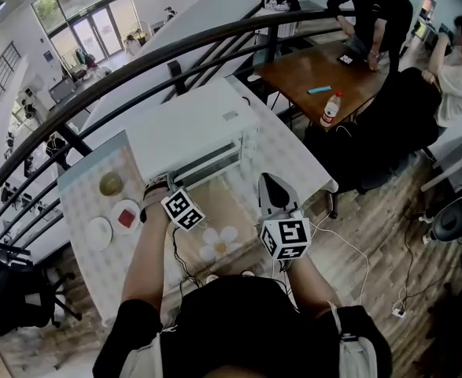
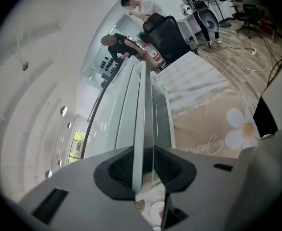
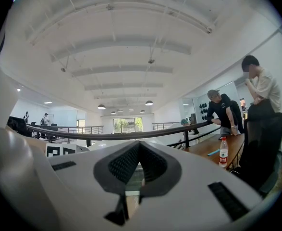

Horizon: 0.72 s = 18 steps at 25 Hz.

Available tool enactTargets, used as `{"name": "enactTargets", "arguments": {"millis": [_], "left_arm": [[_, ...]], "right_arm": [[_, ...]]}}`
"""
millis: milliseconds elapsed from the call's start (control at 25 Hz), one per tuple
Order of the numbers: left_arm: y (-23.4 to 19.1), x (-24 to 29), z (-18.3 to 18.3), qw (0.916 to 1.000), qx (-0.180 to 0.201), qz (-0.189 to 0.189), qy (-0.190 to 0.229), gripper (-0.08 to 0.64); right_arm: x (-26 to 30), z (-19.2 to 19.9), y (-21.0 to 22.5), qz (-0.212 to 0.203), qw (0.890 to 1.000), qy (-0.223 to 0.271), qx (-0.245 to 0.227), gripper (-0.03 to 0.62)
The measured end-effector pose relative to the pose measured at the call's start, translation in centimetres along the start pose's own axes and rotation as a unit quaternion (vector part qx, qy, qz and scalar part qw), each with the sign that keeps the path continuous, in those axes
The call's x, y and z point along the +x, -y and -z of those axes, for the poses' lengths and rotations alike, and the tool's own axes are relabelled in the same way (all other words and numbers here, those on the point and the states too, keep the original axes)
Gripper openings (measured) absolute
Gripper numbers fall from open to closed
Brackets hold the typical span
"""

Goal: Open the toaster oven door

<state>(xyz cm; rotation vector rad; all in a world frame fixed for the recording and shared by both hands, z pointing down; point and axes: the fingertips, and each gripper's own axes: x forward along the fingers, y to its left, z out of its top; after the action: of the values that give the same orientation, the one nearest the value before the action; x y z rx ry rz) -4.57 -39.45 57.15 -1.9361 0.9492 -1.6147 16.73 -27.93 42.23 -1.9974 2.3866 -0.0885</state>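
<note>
The white toaster oven (image 1: 191,128) stands on a cloth-covered table (image 1: 293,164), its door facing me. Along the door's top edge runs the long pale handle bar (image 1: 207,164). My left gripper (image 1: 170,186) reaches its left part. In the left gripper view the handle bar (image 2: 143,105) runs straight between the jaws of the left gripper (image 2: 143,165), and both dark pads (image 2: 121,170) press on it. The door glass (image 2: 162,114) lies just right of the bar. My right gripper (image 1: 271,189) hovers in front of the oven's right side, shut on nothing, its right gripper (image 3: 139,150) tips meeting.
Three small dishes (image 1: 111,183) (image 1: 126,216) (image 1: 99,233) sit on the table left of the oven. A beige mat with a white flower (image 1: 219,242) lies in front of it. A black railing (image 1: 136,69) curves behind. Beyond are a wooden table with a bottle (image 1: 330,109) and people.
</note>
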Motion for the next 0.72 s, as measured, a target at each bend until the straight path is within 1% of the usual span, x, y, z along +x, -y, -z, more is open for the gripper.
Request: {"name": "enactTargets", "arguments": {"millis": [160, 400, 720], "left_arm": [[0.5, -0.6, -0.2, 0.9998, -0.001, 0.017, 0.006, 0.107], [2.5, -1.9, -0.7, 0.9978, -0.008, 0.064, 0.017, 0.103], [5.3, -3.3, -0.9, 0.9972, 0.001, 0.071, 0.023, 0.095]], "right_arm": [[0.1, 0.2, -0.1, -0.002, 1.0, -0.005, 0.0, 0.002], [0.3, 0.7, -0.4, -0.009, 1.0, -0.012, -0.002, 0.002], [0.1, 1.4, -1.0, -0.021, 0.999, -0.027, -0.008, 0.002]]}}
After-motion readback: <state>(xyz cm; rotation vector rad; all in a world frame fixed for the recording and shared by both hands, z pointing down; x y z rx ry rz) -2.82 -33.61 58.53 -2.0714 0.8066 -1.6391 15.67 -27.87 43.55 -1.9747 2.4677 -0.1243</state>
